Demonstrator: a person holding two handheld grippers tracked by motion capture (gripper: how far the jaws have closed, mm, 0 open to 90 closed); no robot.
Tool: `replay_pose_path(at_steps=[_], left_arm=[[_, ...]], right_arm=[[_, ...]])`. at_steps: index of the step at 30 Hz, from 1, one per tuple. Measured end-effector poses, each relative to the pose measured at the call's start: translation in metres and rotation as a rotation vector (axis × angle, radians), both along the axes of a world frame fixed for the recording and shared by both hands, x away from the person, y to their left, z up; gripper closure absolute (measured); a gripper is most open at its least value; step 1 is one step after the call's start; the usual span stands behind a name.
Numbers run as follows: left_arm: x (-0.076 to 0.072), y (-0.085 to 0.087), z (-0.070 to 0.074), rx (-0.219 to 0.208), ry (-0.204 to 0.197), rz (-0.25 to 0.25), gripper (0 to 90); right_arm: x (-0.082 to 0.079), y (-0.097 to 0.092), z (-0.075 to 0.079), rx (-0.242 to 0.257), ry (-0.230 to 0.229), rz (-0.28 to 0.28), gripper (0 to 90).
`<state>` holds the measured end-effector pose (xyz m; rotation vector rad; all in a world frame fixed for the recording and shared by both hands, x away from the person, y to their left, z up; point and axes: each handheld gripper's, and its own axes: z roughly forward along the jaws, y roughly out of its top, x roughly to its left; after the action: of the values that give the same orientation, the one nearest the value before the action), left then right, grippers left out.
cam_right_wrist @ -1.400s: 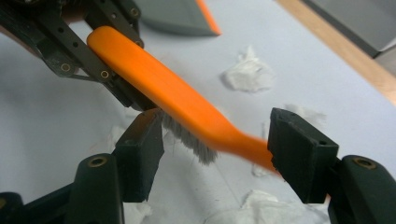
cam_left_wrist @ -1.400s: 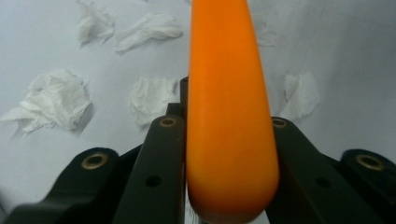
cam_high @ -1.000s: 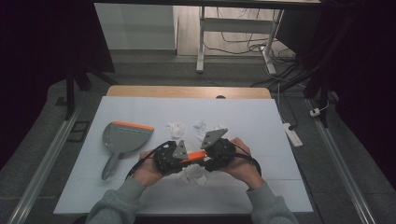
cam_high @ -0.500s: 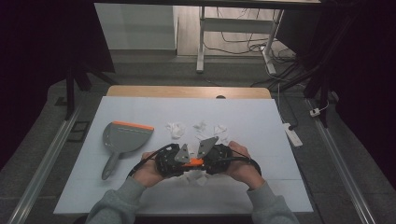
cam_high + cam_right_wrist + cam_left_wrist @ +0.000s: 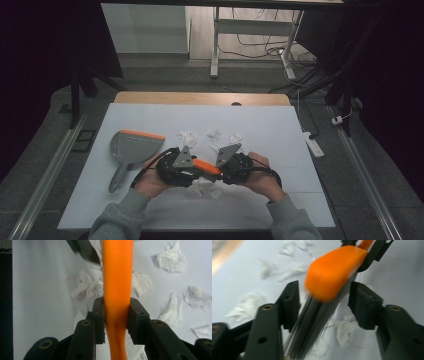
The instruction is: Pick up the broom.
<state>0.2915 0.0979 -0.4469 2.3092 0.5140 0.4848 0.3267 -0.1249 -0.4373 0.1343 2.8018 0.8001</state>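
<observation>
An orange hand brush point(image 5: 206, 166) with dark bristles hangs between the two grippers over the front middle of the table. My right gripper point(image 5: 117, 315) is shut on its orange handle point(image 5: 117, 277), its jaws having just been closing on it. My left gripper point(image 5: 324, 297) is open, its jaws having just been opening; the bristles point(image 5: 312, 325) and the brush's orange back point(image 5: 334, 270) lie between them, clear of the pads. In the high view the left gripper point(image 5: 196, 172) and right gripper point(image 5: 218, 170) face each other. A grey dustpan point(image 5: 132, 147) with an orange lip lies to the left.
Several crumpled white paper scraps point(image 5: 189, 137) lie past the grippers, with more point(image 5: 205, 189) just under them. The white table top point(image 5: 280, 130) ends in a wooden strip point(image 5: 200, 97) at the far side. A white power strip point(image 5: 312, 144) lies on the floor to the right.
Both hands have stayed at the front middle with the brush between the grippers. The left hand has drawn slightly to the left, away from the brush.
</observation>
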Motion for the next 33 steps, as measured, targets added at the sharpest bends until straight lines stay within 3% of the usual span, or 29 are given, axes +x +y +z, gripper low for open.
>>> replay_pose_path(at_steps=[2, 6, 9, 13, 18, 23, 33], left_arm=[[-0.006, 0.011, 0.002, -0.03, -0.033, 0.034, 36.2], [-0.015, 0.037, -0.002, -0.071, -0.044, 0.118, 32.9], [-0.019, 0.059, -0.01, -0.103, -0.007, 0.198, 31.1], [-0.029, 0.088, -0.024, -0.197, 0.042, 0.306, 31.4], [-0.049, 0.112, -0.041, -0.191, 0.03, 0.385, 31.4], [-0.054, 0.129, -0.048, -0.206, 0.038, 0.417, 31.3], [-0.05, 0.129, -0.052, -0.211, 0.042, 0.408, 32.1]], right_arm=[[0.002, -0.004, 0.002, 0.016, -0.006, -0.022, 70.1], [0.007, -0.012, 0.006, 0.062, 0.003, -0.081, 70.1], [0.011, -0.018, 0.007, 0.092, 0.007, -0.112, 70.1], [0.015, -0.025, 0.008, 0.121, 0.017, -0.149, 70.1], [0.017, -0.033, 0.009, 0.133, 0.009, -0.175, 70.1], [0.024, -0.042, 0.009, 0.153, 0.001, -0.228, 70.1], [0.035, -0.056, 0.011, 0.19, -0.017, -0.322, 70.1]])
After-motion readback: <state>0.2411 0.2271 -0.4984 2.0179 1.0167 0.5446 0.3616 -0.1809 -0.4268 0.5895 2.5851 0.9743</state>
